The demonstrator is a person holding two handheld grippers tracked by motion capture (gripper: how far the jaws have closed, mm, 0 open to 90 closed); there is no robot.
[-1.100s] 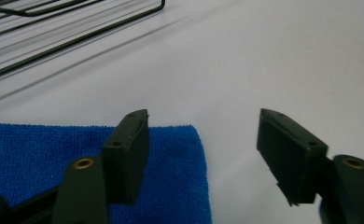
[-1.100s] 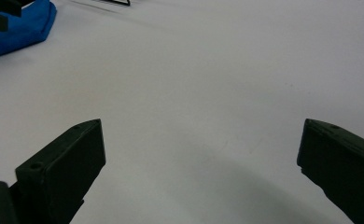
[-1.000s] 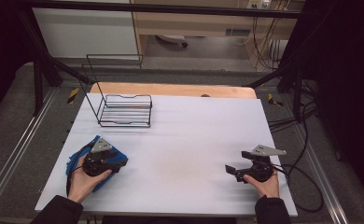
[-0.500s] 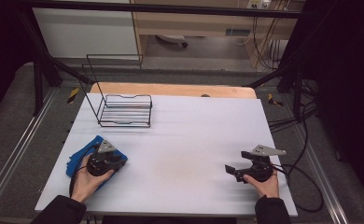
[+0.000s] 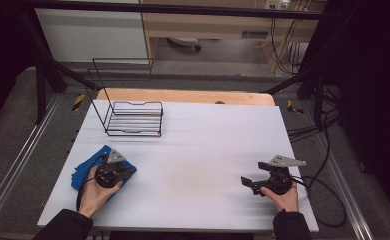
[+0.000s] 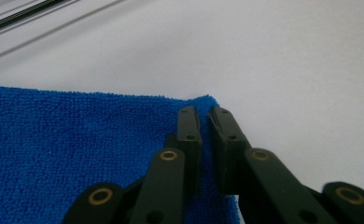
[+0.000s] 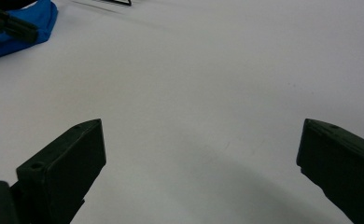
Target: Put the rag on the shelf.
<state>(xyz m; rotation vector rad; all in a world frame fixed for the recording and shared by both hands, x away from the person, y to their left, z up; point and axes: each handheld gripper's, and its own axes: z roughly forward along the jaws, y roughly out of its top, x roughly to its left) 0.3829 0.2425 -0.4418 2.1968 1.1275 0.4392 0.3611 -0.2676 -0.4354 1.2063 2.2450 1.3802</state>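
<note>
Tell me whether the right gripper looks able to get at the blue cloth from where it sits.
Probably yes. The right gripper has its jaws wide open, and bare white table lies between it and the blue cloth. The left gripper, though, is already pinching the cloth's near corner.

The cloth (image 5: 85, 170) lies on the table's (image 5: 198, 150) near-left (wire rack (image 5: 133, 117) behind it).

No readable text, label, brand, number or sign appears on anything in these views of the table.
</note>
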